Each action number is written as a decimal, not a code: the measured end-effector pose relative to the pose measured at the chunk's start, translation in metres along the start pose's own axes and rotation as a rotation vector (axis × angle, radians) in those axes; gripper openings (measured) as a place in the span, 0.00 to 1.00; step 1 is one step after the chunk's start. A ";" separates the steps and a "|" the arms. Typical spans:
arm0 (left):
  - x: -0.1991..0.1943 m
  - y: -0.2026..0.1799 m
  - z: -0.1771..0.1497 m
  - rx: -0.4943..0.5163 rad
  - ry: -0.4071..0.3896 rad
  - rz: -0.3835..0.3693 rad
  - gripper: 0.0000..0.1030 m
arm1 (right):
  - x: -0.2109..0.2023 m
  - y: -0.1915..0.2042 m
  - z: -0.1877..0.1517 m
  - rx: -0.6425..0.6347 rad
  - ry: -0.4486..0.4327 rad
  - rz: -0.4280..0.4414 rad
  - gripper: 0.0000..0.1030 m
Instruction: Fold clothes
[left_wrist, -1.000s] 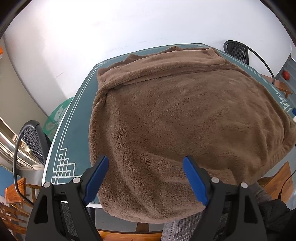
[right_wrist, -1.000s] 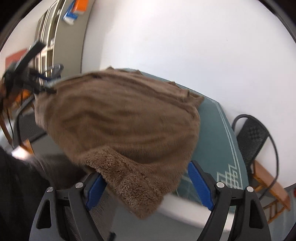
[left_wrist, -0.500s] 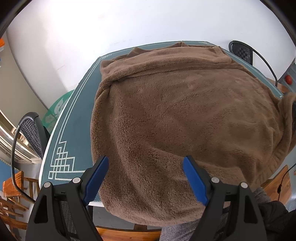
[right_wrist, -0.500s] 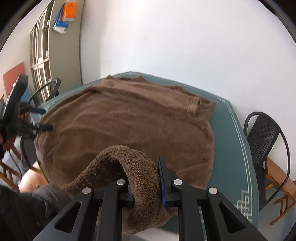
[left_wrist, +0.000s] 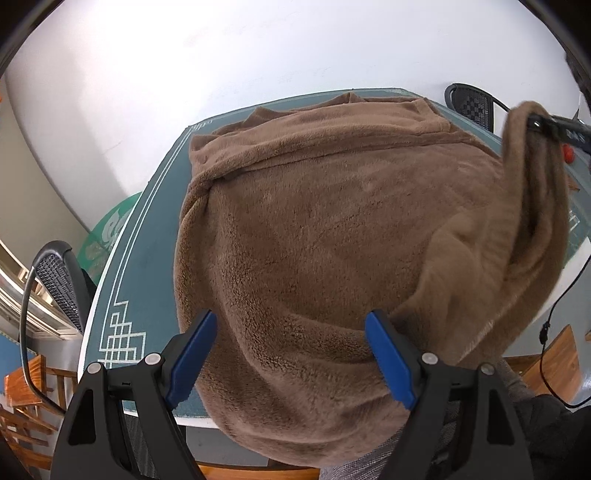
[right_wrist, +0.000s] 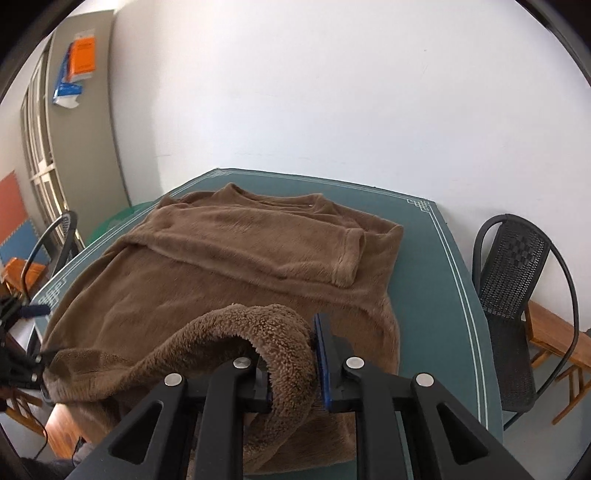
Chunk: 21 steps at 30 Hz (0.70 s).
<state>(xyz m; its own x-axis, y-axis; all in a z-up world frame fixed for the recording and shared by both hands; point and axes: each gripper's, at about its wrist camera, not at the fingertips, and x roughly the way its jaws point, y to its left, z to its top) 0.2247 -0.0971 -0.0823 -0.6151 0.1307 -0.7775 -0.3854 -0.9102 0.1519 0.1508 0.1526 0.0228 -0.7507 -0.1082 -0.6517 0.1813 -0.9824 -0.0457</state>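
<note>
Our right gripper (right_wrist: 293, 363) clamps the brown fleece sweater's (right_wrist: 236, 280) hem; our left gripper (left_wrist: 291, 354) hangs spread over it. A black chair (right_wrist: 513, 295) stands right of the green table (right_wrist: 443, 295).

We see a plain white wall (right_wrist: 332, 92) behind a green-topped table (right_wrist: 436, 258) edged with white line patterns. A black mesh chair (right_wrist: 517, 266) stands just beside its right edge, wooden furniture (right_wrist: 550, 328) behind it. On the left, we catch another black chair (left_wrist: 55, 280), a grey cabinet (right_wrist: 77, 140) with orange and blue papers, and even daylight.
</note>
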 end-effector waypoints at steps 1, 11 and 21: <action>0.000 0.001 0.001 -0.001 -0.002 -0.002 0.83 | 0.005 -0.001 0.004 0.003 0.005 0.002 0.18; -0.010 -0.006 0.005 0.084 -0.038 -0.008 0.83 | 0.068 -0.012 0.030 0.032 0.096 0.010 0.18; -0.004 -0.015 0.014 0.152 -0.034 0.014 0.83 | 0.123 -0.001 0.034 -0.054 0.160 -0.145 0.18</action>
<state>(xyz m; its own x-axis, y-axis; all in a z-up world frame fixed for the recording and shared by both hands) 0.2237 -0.0786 -0.0728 -0.6429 0.1335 -0.7542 -0.4743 -0.8426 0.2552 0.0366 0.1354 -0.0315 -0.6616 0.0632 -0.7472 0.1164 -0.9757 -0.1855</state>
